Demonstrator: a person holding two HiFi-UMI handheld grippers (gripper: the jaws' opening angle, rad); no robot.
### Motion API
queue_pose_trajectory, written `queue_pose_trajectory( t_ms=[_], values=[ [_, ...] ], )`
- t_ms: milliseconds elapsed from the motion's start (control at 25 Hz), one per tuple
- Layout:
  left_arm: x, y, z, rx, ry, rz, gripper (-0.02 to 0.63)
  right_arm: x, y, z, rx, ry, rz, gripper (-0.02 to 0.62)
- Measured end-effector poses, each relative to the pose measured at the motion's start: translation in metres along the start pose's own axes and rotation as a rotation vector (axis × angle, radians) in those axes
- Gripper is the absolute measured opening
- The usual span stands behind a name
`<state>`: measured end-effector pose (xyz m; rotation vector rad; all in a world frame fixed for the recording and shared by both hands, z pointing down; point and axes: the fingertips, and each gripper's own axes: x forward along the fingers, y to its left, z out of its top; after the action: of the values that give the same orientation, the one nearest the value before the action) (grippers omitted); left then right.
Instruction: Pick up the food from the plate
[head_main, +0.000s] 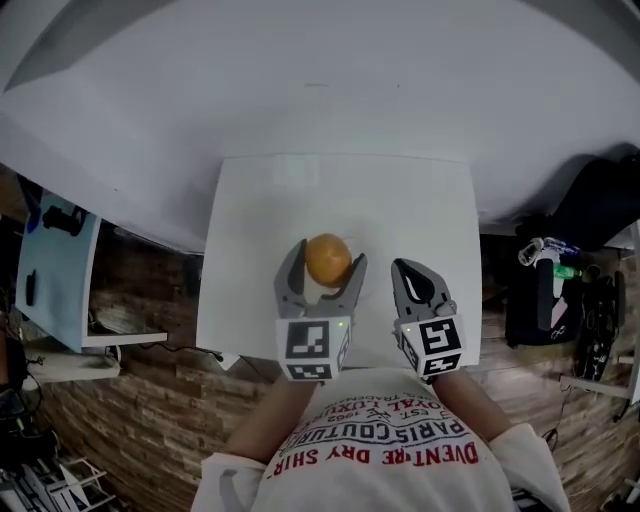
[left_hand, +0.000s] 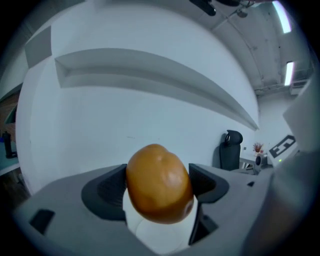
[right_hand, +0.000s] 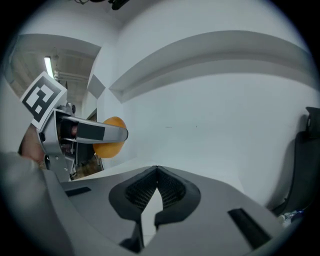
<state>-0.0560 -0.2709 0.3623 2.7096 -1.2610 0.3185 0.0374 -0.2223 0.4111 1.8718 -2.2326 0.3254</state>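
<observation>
A round orange-brown piece of food sits between the jaws of my left gripper, which is shut on it above the white table. In the left gripper view the food fills the gap between the dark pads. My right gripper hovers just to the right with its jaws shut and nothing between them. From the right gripper view the left gripper and the food show at the left. I cannot make out a plate on the white tabletop.
The table stands against a white wall with a ledge. Black bags and gear lie on the floor to the right. A blue board leans at the left. A black office chair stands farther off.
</observation>
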Motion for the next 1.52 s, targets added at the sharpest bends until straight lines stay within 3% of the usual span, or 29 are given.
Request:
queue_pose_trajectory(
  t_ms=[160,400,1000,1520],
  values=[
    [-0.023,0.005,0.03,0.073,-0.132,-0.003,0.387,-0.01,0.011,0.023,-0.008,-0.074,-0.017,0.009],
    [-0.035,0.002,0.048,0.151,-0.202,-0.003,0.387,-0.021,0.016,0.05,-0.052,-0.166,-0.033,0.009],
    [-0.028,0.006,0.042,0.168,-0.178,-0.008,0.387,-0.017,0.019,0.058,-0.087,-0.166,-0.02,0.009],
    [-0.016,0.01,0.025,0.113,-0.11,0.009,0.387,-0.005,0.013,0.049,-0.077,-0.136,0.006,0.009]
  ],
)
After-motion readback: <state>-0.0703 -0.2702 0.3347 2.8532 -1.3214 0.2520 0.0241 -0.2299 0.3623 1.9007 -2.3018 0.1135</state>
